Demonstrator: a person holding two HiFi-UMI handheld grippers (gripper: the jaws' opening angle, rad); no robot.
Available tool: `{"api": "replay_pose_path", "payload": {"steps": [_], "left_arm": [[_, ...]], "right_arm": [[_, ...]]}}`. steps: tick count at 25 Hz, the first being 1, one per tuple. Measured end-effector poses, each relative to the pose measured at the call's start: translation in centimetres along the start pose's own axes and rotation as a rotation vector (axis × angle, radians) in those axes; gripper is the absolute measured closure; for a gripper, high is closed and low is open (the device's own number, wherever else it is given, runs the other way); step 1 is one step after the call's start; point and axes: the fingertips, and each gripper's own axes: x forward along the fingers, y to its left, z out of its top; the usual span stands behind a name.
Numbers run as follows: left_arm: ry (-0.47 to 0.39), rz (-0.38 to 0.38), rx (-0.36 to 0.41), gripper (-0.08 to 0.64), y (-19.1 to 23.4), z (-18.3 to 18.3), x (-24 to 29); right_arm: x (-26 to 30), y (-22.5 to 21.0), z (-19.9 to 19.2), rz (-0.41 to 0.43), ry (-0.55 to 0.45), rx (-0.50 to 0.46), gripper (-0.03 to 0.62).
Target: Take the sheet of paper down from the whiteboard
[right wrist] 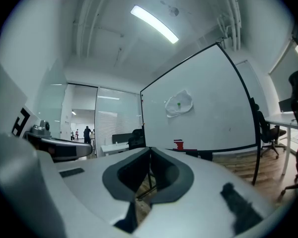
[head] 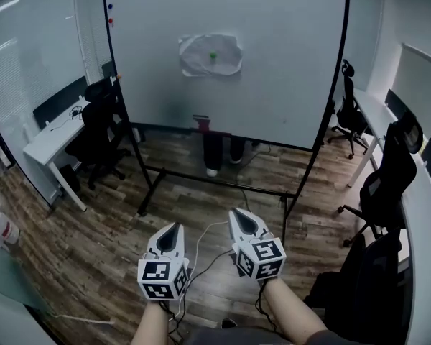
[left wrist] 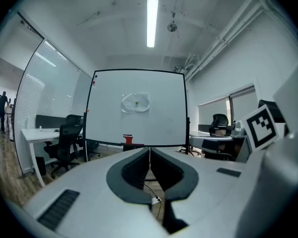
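Note:
A crumpled white sheet of paper hangs on the whiteboard, pinned by a small green magnet. The same paper shows far ahead in the left gripper view, and the paper shows in the right gripper view too. My left gripper and right gripper are held low, well short of the board, side by side. Both have their jaws closed with nothing between them. The left gripper and right gripper point toward the board.
The whiteboard stands on a black wheeled frame on a wood floor. A red object sits on its tray, and a person's legs show behind it. Office chairs and desks flank left; more chairs stand right.

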Motion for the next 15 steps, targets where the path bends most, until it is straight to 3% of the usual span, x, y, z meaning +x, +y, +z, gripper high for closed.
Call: {"api": "replay_pose_path", "payload": {"steps": [4,8,11,15], "left_arm": [[0.005,-0.02,-0.01,0.54,0.4,-0.2,1.6],[0.016,-0.01,-0.018,0.54,2.5,-1.2,3.5],[0.019,-0.039,-0.041,0.54,4.7,-1.2,5.8],[0.025,-0.079,-0.016,0.54,7.5,-0.3,8.6]], "right_arm": [[1.3,-1.8,-0.7,-0.042,0.011,0.038,0.571],[2.4,-2.7,-2.4,-0.059,0.057,0.015,0.571],[4.2,-3.5,-2.5,-0.094,0.065,0.005,0.571],[7.1,-3.4,-1.7,-0.116,0.057,-0.014,0.571]]}}
